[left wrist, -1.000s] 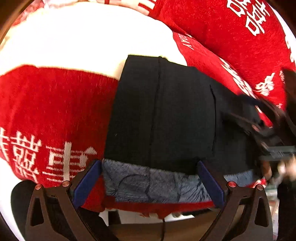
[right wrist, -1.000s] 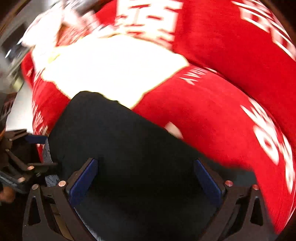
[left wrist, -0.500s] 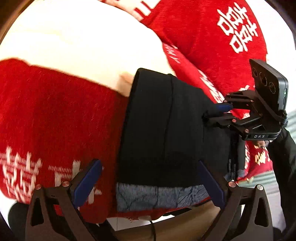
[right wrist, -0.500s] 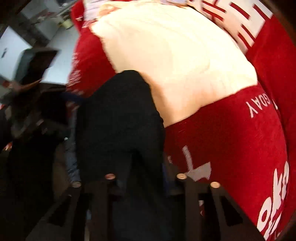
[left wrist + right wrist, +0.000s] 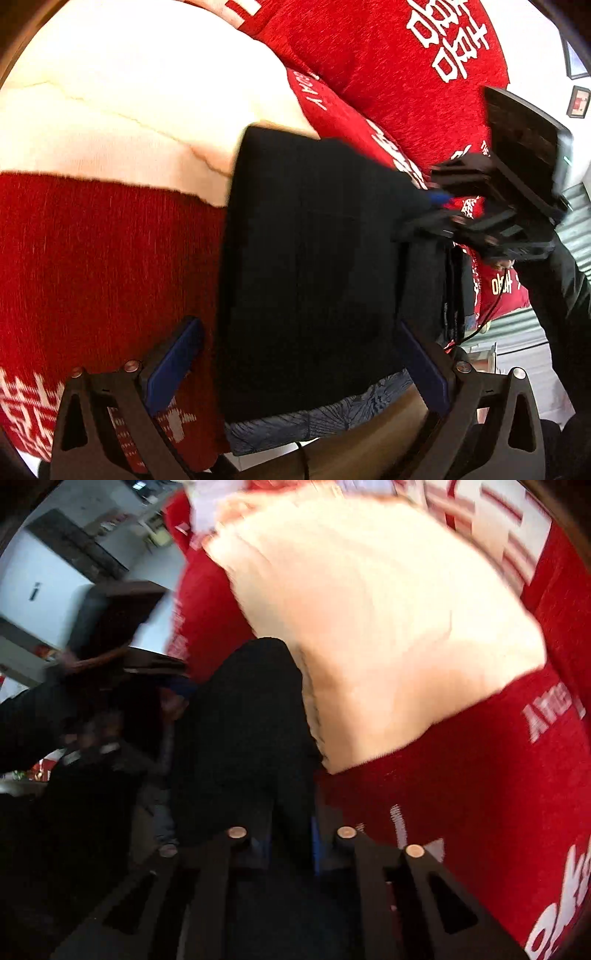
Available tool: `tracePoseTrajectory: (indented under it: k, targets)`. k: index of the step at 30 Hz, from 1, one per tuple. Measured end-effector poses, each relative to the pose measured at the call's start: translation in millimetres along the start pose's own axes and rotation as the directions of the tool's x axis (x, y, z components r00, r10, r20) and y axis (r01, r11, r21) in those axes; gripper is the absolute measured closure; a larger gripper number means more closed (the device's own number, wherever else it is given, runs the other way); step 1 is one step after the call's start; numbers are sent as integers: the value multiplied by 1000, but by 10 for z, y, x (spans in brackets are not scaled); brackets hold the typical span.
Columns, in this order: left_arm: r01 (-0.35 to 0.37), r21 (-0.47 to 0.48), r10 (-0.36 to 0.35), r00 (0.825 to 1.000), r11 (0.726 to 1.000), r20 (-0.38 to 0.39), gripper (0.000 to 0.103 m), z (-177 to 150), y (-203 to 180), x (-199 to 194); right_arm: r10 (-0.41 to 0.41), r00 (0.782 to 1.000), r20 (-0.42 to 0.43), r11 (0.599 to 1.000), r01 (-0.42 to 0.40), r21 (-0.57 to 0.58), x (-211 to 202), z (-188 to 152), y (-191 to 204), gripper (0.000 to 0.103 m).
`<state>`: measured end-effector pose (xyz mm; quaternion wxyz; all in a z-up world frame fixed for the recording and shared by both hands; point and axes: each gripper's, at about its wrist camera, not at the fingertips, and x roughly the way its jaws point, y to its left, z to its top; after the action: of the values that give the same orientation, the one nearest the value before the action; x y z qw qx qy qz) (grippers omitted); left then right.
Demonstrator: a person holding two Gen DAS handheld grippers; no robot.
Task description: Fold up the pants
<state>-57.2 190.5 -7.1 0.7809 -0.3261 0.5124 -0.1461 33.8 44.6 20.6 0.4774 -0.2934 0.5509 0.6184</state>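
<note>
The black pants (image 5: 306, 280) are lying folded lengthwise on a red blanket (image 5: 103, 266) with white lettering. Their far end is resting against a cream panel (image 5: 122, 110) of that blanket. Their near end, where a grey-blue patterned lining (image 5: 317, 417) is showing, is hanging at the blanket's near edge.

The left gripper (image 5: 299, 365) is hovering over that near end with its jaws standing wide apart. The blue pads (image 5: 173, 362) are sitting on either side of the fabric. Neither pad is pressing on the cloth, so this gripper is holding nothing.

The right gripper (image 5: 439, 206) is reaching in along the pants' right edge, seen from the left wrist view as a black frame with a blue tip against the dark cloth. In its own view the right gripper (image 5: 291, 838) is showing its jaws drawn close together, having just been closing, with a ridge of the black pants (image 5: 240, 738) bunched between them and pinched. That view is blurred, so the pads themselves are hard to make out. A dark sleeve (image 5: 561, 295) is trailing behind the right gripper at the right side.
</note>
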Motion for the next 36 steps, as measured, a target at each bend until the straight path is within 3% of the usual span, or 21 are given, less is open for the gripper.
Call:
tracePoseTrajectory:
  k: [5,8,11,12,14,15,17,19,20,21,23,24,26,28,30,33,34,36]
  targets:
    - [77,89,-74,997,993,-32,1,122,-108,73,0,996,86,996,7,-86,-297,-134,270,88]
    - [128,146,-117,989,981,-86,1,191,-244,197,3,996,94,997,4,-78,-247,-144,289,88]
    - [60,261,-28,992,964,-124,3,153,-499,345,-32,997,67,998,36,-47,-102,-104,161,88]
    - [26,295,13,992,955,-129,10,120,-572,384,-37,997,62,999,39,-28,-105,-116,110,88]
    - [-63,329,103,989,942,-107,53,86,-664,398,-66,997,50,998,65,21,-48,-127,25,87]
    - [-60,321,100,989,945,-108,53,83,-674,365,-92,995,48,995,90,47,-31,-125,3,83]
    - [-79,304,117,987,949,-109,60,86,-722,324,-138,989,47,980,130,149,-61,-125,-71,65]
    - [-116,313,155,983,943,-103,61,72,-792,313,-188,978,94,954,159,252,-220,-197,-135,63]
    - [-136,318,176,979,938,-100,61,60,-851,320,-261,958,119,922,212,324,-338,-276,-173,60]
    - [-150,321,190,977,935,-96,62,51,-892,306,-367,924,110,872,300,388,-437,-385,-187,49]
    - [-157,312,195,977,937,-92,63,23,-913,244,-543,838,53,753,458,472,-552,-633,-168,45]
    - [-156,302,191,978,940,-89,64,11,-890,195,-592,805,22,704,504,501,-574,-748,-156,44]
    - [-167,294,198,977,941,-78,65,19,-896,129,-645,763,-34,612,542,576,-574,-1010,-153,41]
    - [-191,290,220,973,938,-70,66,4,-955,118,-656,750,-84,533,539,653,-492,-1260,-170,38]
    - [-217,284,244,968,934,-61,67,-11,-1020,105,-652,751,-108,512,540,668,-360,-1374,-121,39]
    - [-225,282,249,967,933,-52,68,-27,-1087,69,-749,652,-117,482,659,578,-238,-1380,215,36]
    - [-230,275,253,966,933,-50,68,-27,-1101,63,-763,634,-125,482,688,543,-193,-1380,355,33]
    - [-246,268,268,962,932,-49,68,-27,-1133,55,-770,627,-119,498,706,504,-151,-1367,558,33]
